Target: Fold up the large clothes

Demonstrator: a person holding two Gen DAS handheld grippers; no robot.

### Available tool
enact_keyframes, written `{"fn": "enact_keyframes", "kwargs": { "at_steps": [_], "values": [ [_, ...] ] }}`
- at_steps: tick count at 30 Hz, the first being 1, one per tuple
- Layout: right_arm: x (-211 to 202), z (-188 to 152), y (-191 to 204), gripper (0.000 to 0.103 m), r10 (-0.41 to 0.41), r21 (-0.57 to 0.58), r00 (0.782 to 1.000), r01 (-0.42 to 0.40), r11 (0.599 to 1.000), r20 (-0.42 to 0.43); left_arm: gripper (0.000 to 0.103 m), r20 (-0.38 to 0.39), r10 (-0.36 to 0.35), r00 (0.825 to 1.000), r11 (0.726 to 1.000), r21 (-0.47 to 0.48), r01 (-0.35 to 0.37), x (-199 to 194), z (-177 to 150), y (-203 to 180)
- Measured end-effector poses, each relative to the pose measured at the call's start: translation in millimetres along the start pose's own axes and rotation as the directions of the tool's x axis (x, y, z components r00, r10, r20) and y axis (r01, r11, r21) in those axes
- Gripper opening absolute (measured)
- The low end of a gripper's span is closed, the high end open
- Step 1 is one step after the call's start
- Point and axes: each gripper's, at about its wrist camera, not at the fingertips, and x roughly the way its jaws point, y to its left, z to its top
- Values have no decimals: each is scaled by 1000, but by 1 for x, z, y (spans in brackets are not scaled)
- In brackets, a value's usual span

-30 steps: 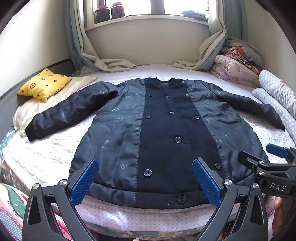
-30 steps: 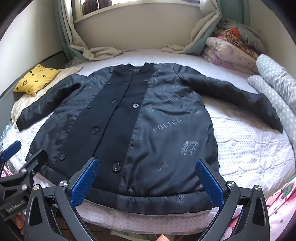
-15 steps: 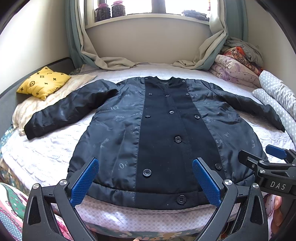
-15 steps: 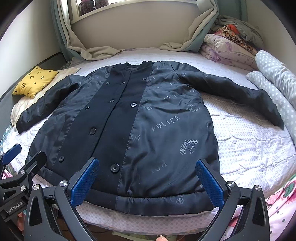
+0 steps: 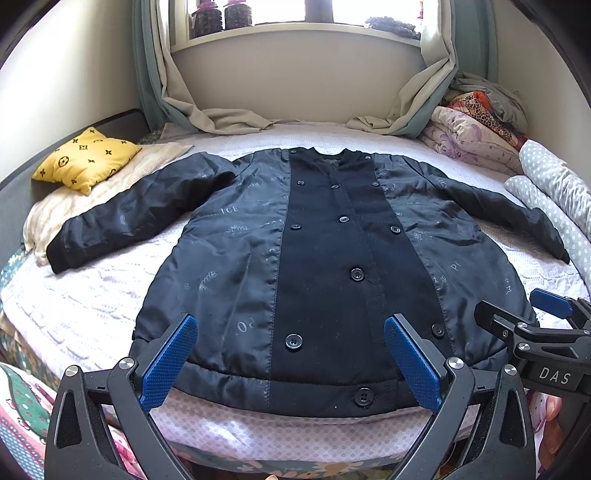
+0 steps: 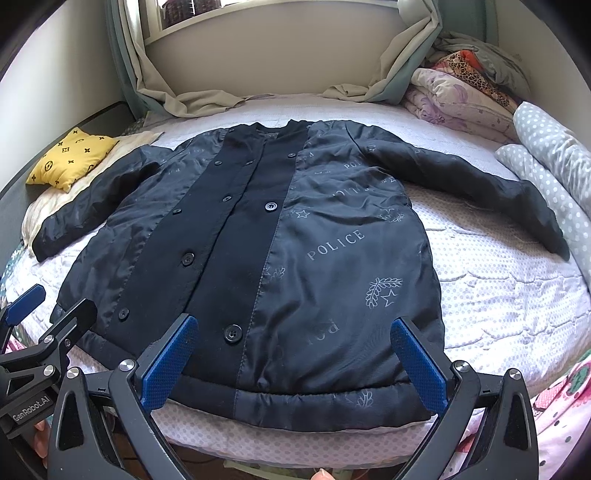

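Dark coat (image 5: 317, 280) lying flat and buttoned on the bed (image 5: 92, 295), sleeves spreading left and right, left gripper (image 5: 291, 363) and right gripper (image 6: 293, 363) both hovering wide open at its near hem, holding nothing

Bed (image 5: 92, 295) with white quilted cover occupies the room, set against plain light walls (image 5: 66, 74). Window (image 5: 317, 11) at the far end admits daylight; jars (image 5: 221, 16) stand on its sill, and curtains (image 5: 207, 114) drape onto the bed. Yellow patterned cushion (image 5: 86, 158) lies at left; folded quilts (image 5: 476, 129) are stacked at right.
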Motion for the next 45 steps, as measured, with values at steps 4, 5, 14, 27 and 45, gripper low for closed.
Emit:
{"fn": "enact_keyframes", "kwargs": {
  "at_steps": [4, 5, 14, 27, 45],
  "values": [
    [0, 0, 0, 103, 0, -1, 1000, 0, 1000, 1, 103, -1, 0, 1000, 1000, -1, 0, 0, 0, 0],
    [0, 0, 0, 103, 0, -1, 1000, 0, 1000, 0, 103, -1, -1, 1000, 1000, -1, 1, 0, 0, 0],
    [-1, 0, -1, 103, -3, 5, 1000, 3, 1000, 4, 103, -2, -3, 1000, 1000, -6, 3, 1, 0, -1],
    [-2, 1, -2, 103, -3, 8, 1000, 3, 1000, 5, 103, -3, -3, 1000, 1000, -7, 3, 1, 0, -1],
    [-1, 0, -1, 103, -4, 2, 1000, 4, 1000, 4, 103, -10, -11, 1000, 1000, -13, 11, 1, 1, -1]
  ]
}}
